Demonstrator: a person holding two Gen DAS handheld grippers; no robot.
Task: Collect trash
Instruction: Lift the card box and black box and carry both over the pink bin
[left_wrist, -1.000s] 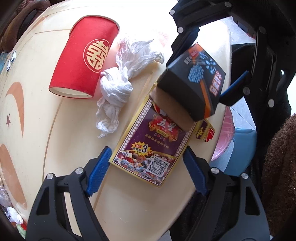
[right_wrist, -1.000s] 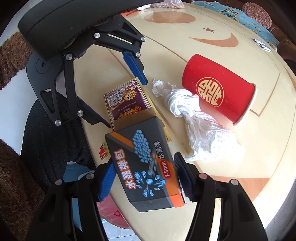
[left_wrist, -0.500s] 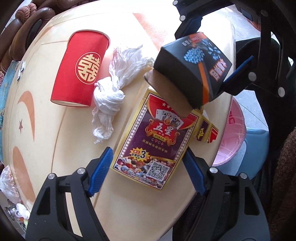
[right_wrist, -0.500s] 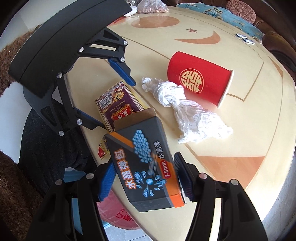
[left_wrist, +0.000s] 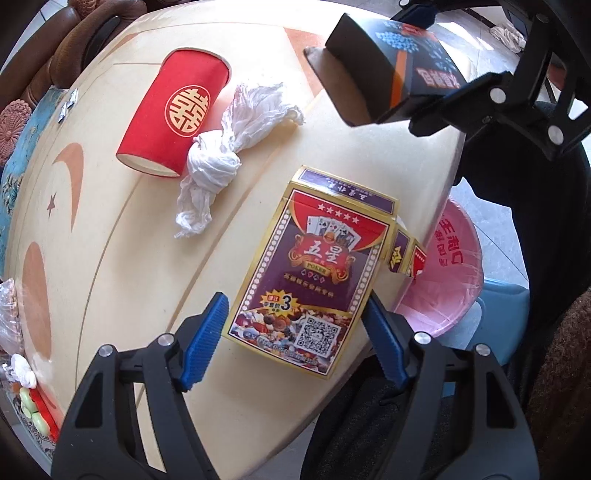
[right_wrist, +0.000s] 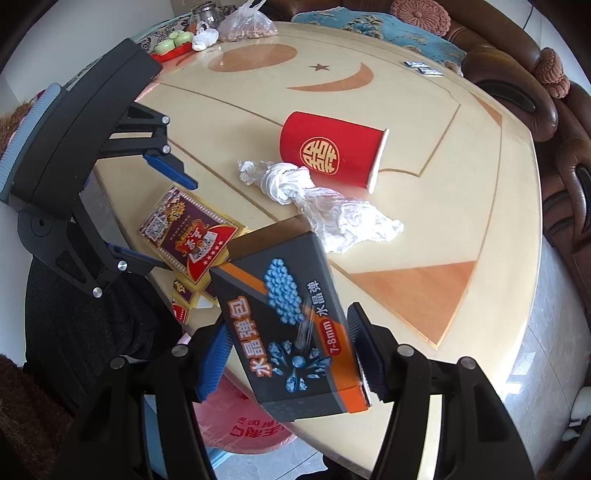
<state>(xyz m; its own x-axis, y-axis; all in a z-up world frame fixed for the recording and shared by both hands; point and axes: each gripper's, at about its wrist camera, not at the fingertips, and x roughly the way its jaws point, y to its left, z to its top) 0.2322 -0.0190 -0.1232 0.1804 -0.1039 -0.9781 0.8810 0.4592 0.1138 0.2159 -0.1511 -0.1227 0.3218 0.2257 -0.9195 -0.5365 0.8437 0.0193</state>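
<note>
Right gripper (right_wrist: 288, 365) clamps dark box (right_wrist: 291, 332), lifted. Left gripper (left_wrist: 295, 332) closing around card box (left_wrist: 314, 273), not pinched. Cup (left_wrist: 173, 114), tissue (left_wrist: 225, 155) beyond, uncollected.

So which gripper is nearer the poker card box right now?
Left. The left gripper straddles the poker card box, blue pads at its sides, jaws just closing. The right gripper holds the dark box up off the table, beside it.
</note>
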